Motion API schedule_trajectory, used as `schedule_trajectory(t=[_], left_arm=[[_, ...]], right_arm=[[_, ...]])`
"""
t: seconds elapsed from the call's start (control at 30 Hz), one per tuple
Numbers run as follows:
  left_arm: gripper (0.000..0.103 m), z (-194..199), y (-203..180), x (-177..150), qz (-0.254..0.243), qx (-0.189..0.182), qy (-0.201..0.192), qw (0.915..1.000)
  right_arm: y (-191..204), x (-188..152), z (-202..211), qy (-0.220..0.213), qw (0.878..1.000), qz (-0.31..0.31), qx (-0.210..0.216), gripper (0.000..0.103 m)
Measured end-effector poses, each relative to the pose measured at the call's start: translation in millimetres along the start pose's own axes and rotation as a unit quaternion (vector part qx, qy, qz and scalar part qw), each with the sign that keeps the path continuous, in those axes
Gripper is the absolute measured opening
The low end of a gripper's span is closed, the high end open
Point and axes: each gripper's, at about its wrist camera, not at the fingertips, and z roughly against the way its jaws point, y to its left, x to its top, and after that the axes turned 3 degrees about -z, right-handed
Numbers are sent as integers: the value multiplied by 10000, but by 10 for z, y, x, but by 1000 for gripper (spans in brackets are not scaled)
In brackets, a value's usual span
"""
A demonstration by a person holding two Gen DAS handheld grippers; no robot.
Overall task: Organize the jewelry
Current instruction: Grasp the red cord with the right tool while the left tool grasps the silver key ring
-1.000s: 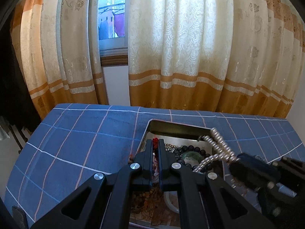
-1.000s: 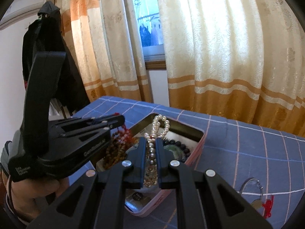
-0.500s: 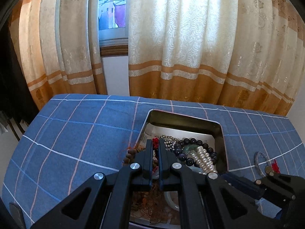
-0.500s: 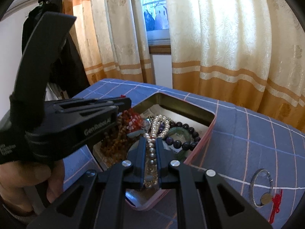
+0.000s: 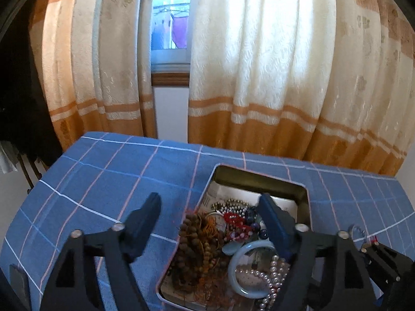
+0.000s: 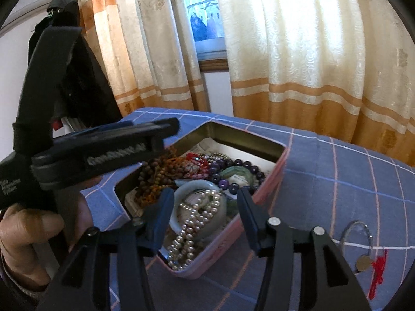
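Note:
An open pink tin box (image 6: 228, 243) (image 5: 259, 176) sits on the blue checked cloth, full of jewelry. A pearl necklace (image 6: 192, 228) (image 5: 275, 277) lies in its near end over a pale jade bangle (image 6: 192, 189) (image 5: 246, 254). Brown wooden beads (image 5: 194, 246) (image 6: 155, 173) hang over the left rim. A red knotted piece (image 5: 233, 220) and dark purple beads (image 6: 233, 171) lie in the middle. My left gripper (image 5: 210, 220) is open and empty above the box. My right gripper (image 6: 205, 207) is open and empty above the pearls.
A clear bangle with a coin charm and red tassel (image 6: 363, 246) lies on the cloth (image 5: 103, 181) right of the box. Cream and orange curtains (image 5: 259, 77) hang behind the table. Dark clothing (image 6: 64, 64) hangs at the left.
Both grippers have opened. The pearl necklace dropped from the right gripper into the box, and the red-and-brown bead piece left the left gripper and lies in the box.

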Motion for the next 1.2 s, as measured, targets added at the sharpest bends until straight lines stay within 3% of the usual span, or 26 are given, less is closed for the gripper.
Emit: schedule_trajectory(t=[0.23,0.53,0.73,0.87,0.97,1.07,1.1,1.13,1.2], left_arm=[[86,-13,-69,-25,-4,-133,-19,9999],[86,85,-391,-92,-430,-16,-308,9986],[86,188,-663,-149,-662,-51,-511,9965],[86,217,-889,-165,-868,-118,-492,9949],[86,227,-1114,-202,-1241,-70,-452,9912],[86,227,-1305,-253,-1518,-195,-362,9876],[86,220,-1361,-269,-1588,-238,-313,9865],[86,209,-1411,-280,-1648,-270,-275,9856],[86,186,-1537,-303,-1800,-364,-169,9829]], right_arm=[[-392,-84,313,-94,9989,-296,-338,57],[-1355,-338,752,45,9855,-782,-1508,65],[-1682,-521,851,336,9793,-1060,-1692,65],[-1697,-554,777,533,9801,-1028,-1615,64],[-1670,-611,678,752,9804,-922,-1570,59],[-1663,-663,596,899,9791,-815,-1633,35],[-1665,-661,599,878,9782,-785,-1709,18],[-1692,-660,609,868,9797,-874,-1582,10],[-1709,-672,641,820,9798,-950,-1558,9]])
